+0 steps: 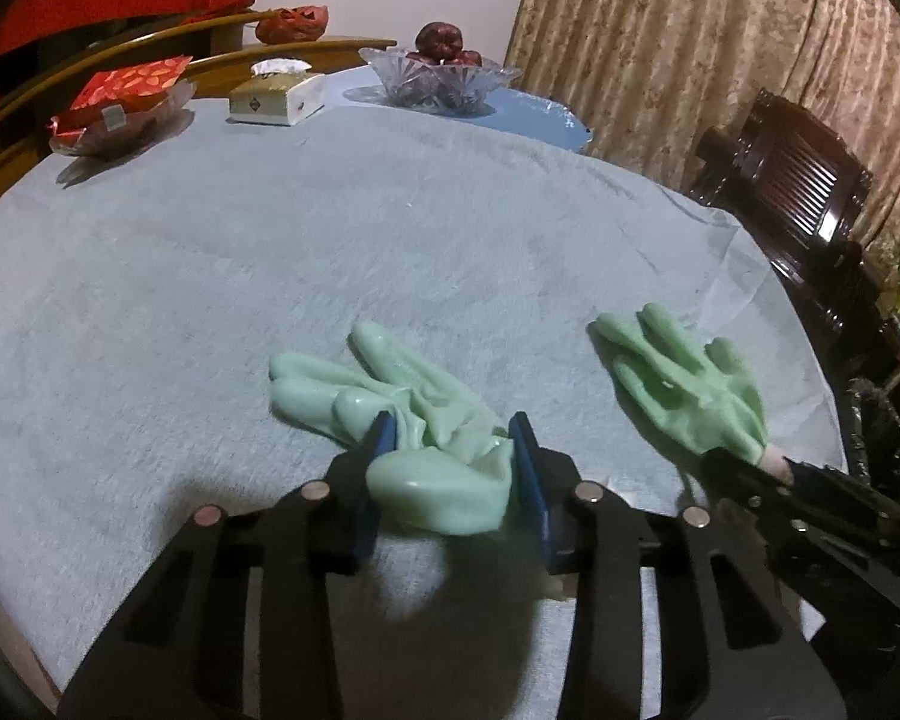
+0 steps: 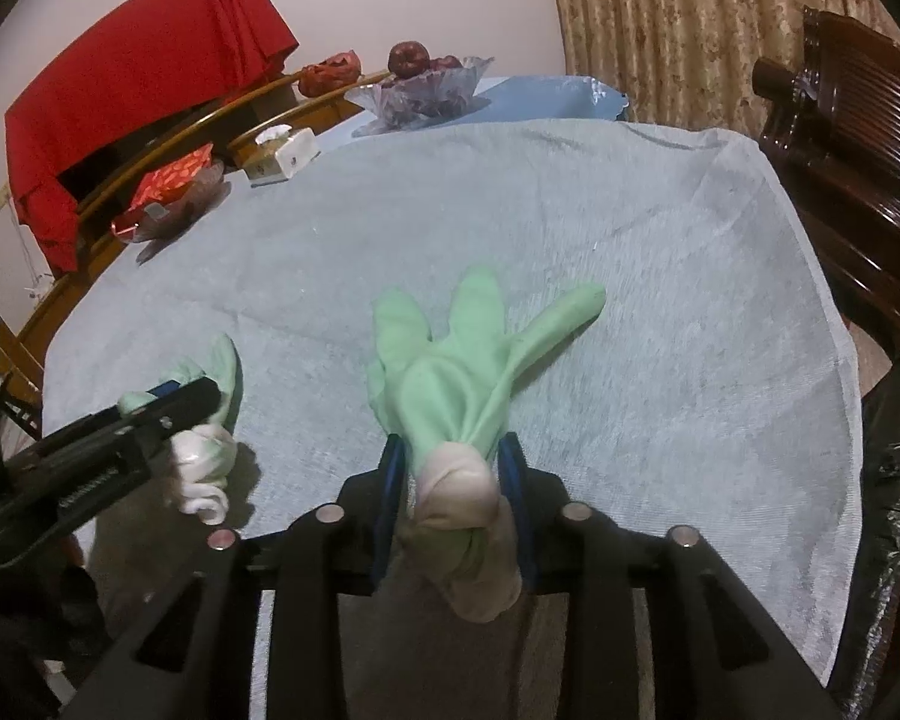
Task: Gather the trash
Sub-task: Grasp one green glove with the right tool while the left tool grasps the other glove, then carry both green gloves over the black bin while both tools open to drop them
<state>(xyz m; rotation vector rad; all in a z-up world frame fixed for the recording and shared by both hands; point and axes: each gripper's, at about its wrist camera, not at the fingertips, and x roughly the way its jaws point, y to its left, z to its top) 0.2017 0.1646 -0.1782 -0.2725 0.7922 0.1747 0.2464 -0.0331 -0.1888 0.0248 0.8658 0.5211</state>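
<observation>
Two pale green rubber gloves are on the table's light blue cloth [image 1: 330, 252]. My left gripper [image 1: 453, 429] is shut on the cuff end of the left glove [image 1: 390, 396], whose fingers lie on the cloth. My right gripper [image 2: 450, 450] is shut on the whitish cuff of the right glove [image 2: 462, 378], whose fingers spread forward just above the cloth [image 2: 630, 300]. The right gripper and its glove [image 1: 684, 384] show at the right of the left wrist view. The left gripper and its glove [image 2: 210, 438] show at the left of the right wrist view.
At the far side stand a glass fruit bowl [image 1: 438, 81], a tissue box [image 1: 276, 96] and a dish with red packets [image 1: 120, 114]. A dark wooden chair [image 1: 804, 192] stands at the right. A black bin bag [image 2: 894, 480] is at the table's right edge.
</observation>
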